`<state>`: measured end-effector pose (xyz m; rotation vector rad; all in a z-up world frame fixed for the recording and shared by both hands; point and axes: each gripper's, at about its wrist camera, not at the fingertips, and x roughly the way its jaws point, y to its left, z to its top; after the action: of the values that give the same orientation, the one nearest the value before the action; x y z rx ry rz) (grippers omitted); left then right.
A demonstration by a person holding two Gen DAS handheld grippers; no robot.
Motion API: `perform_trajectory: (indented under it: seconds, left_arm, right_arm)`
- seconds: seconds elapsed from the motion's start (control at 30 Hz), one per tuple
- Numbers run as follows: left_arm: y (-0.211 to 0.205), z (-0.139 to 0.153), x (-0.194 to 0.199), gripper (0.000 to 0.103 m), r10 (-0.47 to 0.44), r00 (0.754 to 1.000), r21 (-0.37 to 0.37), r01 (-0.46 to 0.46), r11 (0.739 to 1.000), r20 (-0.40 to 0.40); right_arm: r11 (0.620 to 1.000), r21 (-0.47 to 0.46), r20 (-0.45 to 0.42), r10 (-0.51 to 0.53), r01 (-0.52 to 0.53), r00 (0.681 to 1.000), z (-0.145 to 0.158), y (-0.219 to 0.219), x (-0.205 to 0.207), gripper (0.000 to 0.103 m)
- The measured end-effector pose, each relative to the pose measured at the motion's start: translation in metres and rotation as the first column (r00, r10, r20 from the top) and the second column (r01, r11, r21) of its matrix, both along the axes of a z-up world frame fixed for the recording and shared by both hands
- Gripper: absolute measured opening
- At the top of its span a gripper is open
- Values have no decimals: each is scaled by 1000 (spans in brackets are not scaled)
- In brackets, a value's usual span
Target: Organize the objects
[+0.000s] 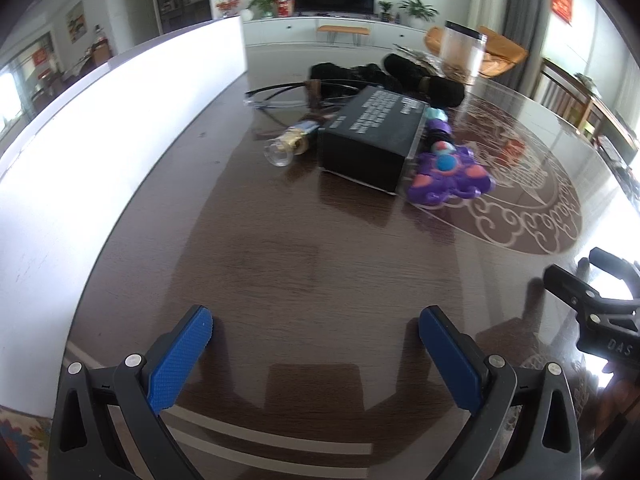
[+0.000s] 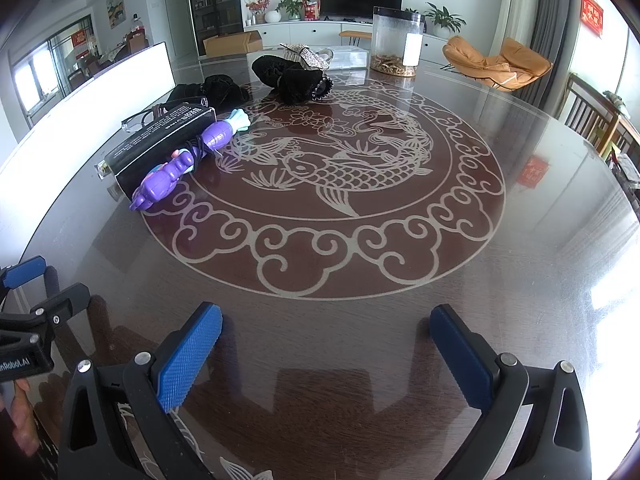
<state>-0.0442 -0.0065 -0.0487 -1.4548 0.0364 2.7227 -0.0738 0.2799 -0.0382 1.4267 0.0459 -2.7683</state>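
Observation:
A black box (image 1: 372, 136) (image 2: 160, 140) lies on the dark round table (image 1: 280, 248) (image 2: 520, 280). A purple toy (image 1: 448, 172) (image 2: 180, 164) rests against its right side. A small glass bottle with a gold neck (image 1: 286, 146) lies left of the box. Behind them sit clear glasses (image 1: 276, 98) (image 2: 138, 122), black cloth bundles (image 1: 424, 78) (image 2: 292, 74) and a silver sparkly piece (image 2: 308, 56). My left gripper (image 1: 316, 336) is open and empty over the near table. My right gripper (image 2: 326, 336) is also open and empty.
A white bin wall (image 1: 100, 140) (image 2: 100, 92) runs along the table's left side. A clear jar (image 1: 462, 50) (image 2: 396, 40) stands at the far edge. A fish pattern (image 2: 328, 168) covers the centre. Each gripper shows in the other's view (image 1: 600, 308) (image 2: 28, 320). Wooden chairs (image 2: 600, 116) stand right.

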Motion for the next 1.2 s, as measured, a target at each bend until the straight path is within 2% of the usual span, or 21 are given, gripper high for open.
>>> perform_trajectory:
  seconds: [0.2,0.47,0.57,0.63,0.67,0.73,0.77,0.83,0.87,0.9,1.0,1.1,1.2]
  left_arm:
    - [-24,-1,-3,103,125,992,4,-125,992,7]
    - [-26,-1,-1,103,137,991,3,-137,991,3]
    - [-27,-1,-2,103,140,990,1,-140,990,-1]
    - [-26,-1,-2,103,141,990,1,-141,990,-3]
    - [-27,-1,-1,103,142,990,1,-142,990,-4]
    - [-26,-1,-1,103,143,990,1,-143,990,-6]
    - [-27,-1,-1,103,144,990,1,-144,990,-6]
    - [-27,-1,-1,103,143,990,0,-143,990,-6]
    - [-27,-1,-1,103,143,990,1,-143,990,-6]
    - [-26,-1,-1,103,142,990,1,-142,990,-5]
    - [-26,-1,-1,103,140,990,2,-140,990,-5]
    - [-26,-1,-1,103,140,990,2,-140,990,-6]
    - [-26,-1,-2,103,144,990,0,-144,990,-8]
  right_arm:
    - [1000,0,0,0,0,1000,0,0,0,103]
    - [1000,-2,-1,1,-1,1000,0,0,2,103]
    - [1000,-10,33,25,-24,999,-6,2,-7,103]
    - [994,-106,51,43,-37,998,0,0,-17,103]
    - [985,-172,39,44,-36,998,8,-2,-25,103]
    - [968,-244,14,54,-49,998,23,-14,-43,103]
    - [963,-261,10,69,-64,998,28,-23,-55,101]
    - [964,-251,40,105,-92,994,31,-44,-79,82]
    - [966,-239,62,120,-102,991,30,-54,-89,65]
    - [966,-231,96,139,-114,986,25,-66,-102,56]
    - [970,-209,158,160,-126,974,9,-82,-116,48]
    - [976,-165,134,168,-146,976,10,-86,-114,38]
    - [978,-149,119,164,-146,979,8,-76,-102,37]
